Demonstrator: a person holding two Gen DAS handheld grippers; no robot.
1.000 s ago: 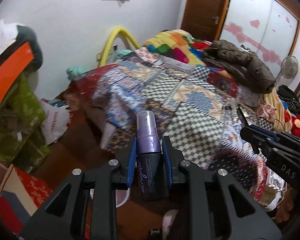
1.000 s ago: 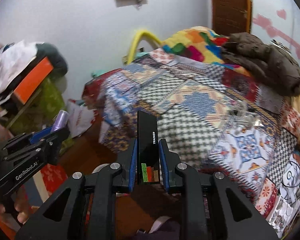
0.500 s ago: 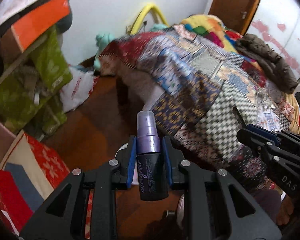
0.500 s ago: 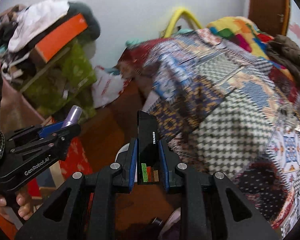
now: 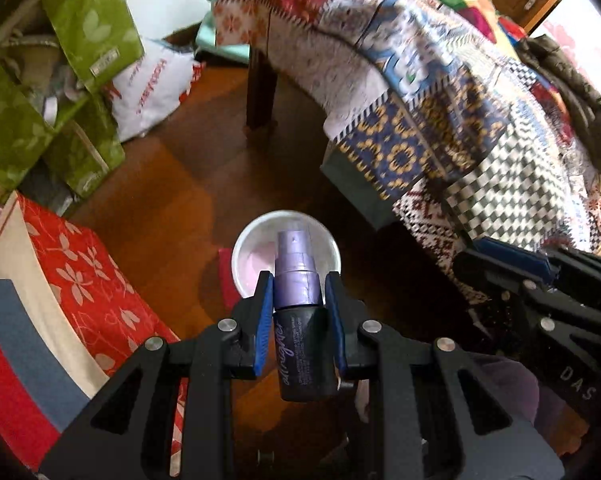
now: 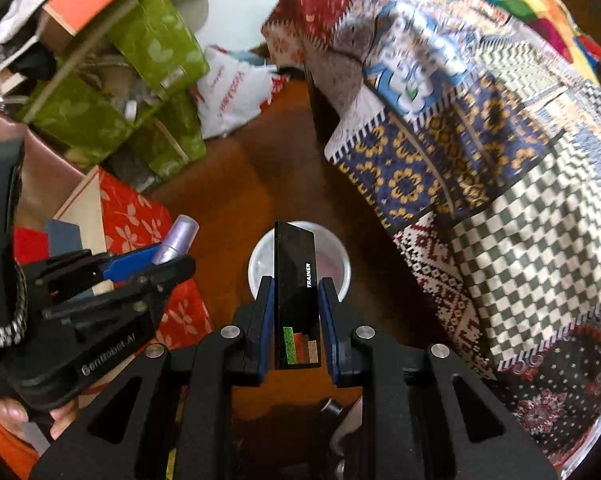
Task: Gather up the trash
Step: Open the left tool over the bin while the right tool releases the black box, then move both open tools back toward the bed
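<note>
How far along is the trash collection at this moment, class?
Done: both items are picked up. In hand: the left claw grips a purple spray bottle; the right claw grips a slim black box. Left: neither has been dropped yet into the white bin below on the wooden floor.

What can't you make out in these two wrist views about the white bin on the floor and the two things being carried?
- White bin, left wrist view: the spray bottle covers its middle; contents unclear.
- White bin, right wrist view: the black box hides its middle.
- Spray bottle: small label print unreadable.
- Black box: back face hidden.
- Patchwork blanket: blurred.
</note>
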